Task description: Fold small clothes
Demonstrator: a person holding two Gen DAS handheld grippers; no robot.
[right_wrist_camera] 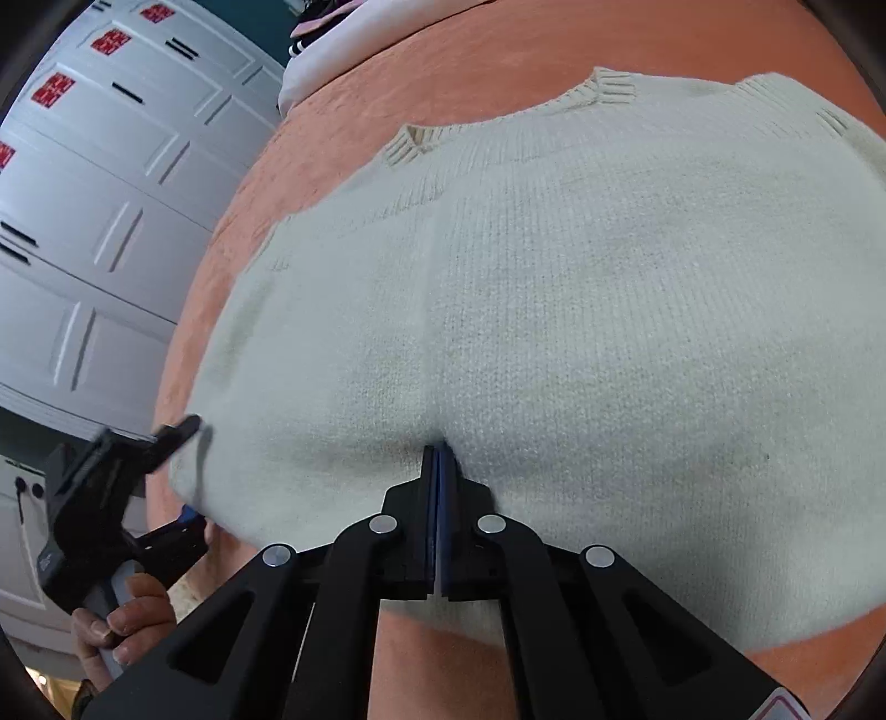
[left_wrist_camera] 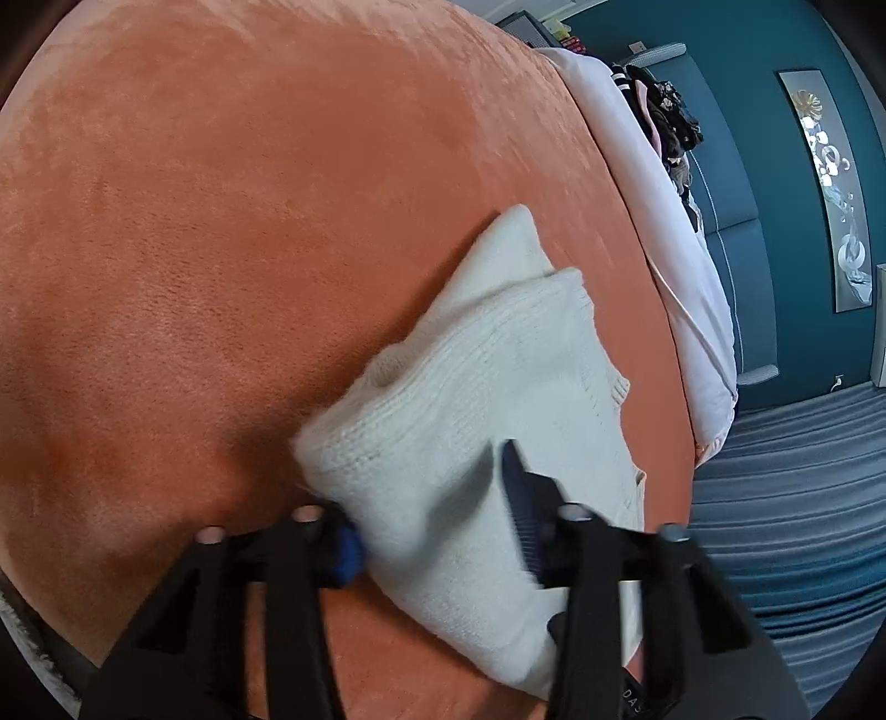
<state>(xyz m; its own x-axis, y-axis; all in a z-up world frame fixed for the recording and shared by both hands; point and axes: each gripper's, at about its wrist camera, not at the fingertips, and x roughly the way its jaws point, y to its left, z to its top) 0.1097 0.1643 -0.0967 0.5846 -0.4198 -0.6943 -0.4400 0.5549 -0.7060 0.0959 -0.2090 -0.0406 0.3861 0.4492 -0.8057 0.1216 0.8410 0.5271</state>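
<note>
A cream knitted sweater (left_wrist_camera: 487, 387) lies folded on an orange plush blanket (left_wrist_camera: 221, 221). It fills most of the right wrist view (right_wrist_camera: 581, 310). My left gripper (left_wrist_camera: 437, 498) is open, its jaws straddling the near corner of the sweater, one finger (left_wrist_camera: 520, 498) on top and the other under the edge. It also shows in the right wrist view (right_wrist_camera: 183, 443) at the sweater's left corner. My right gripper (right_wrist_camera: 439, 459) is shut, its tips pinching a crease of the sweater's near edge.
The orange blanket (right_wrist_camera: 498, 44) covers the bed. A pale quilt (left_wrist_camera: 664, 221) and dark clothes (left_wrist_camera: 664, 111) lie at the far edge. A teal wall (left_wrist_camera: 775, 194) and grey floor (left_wrist_camera: 786, 498) are to the right. White cupboards (right_wrist_camera: 99, 194) stand left.
</note>
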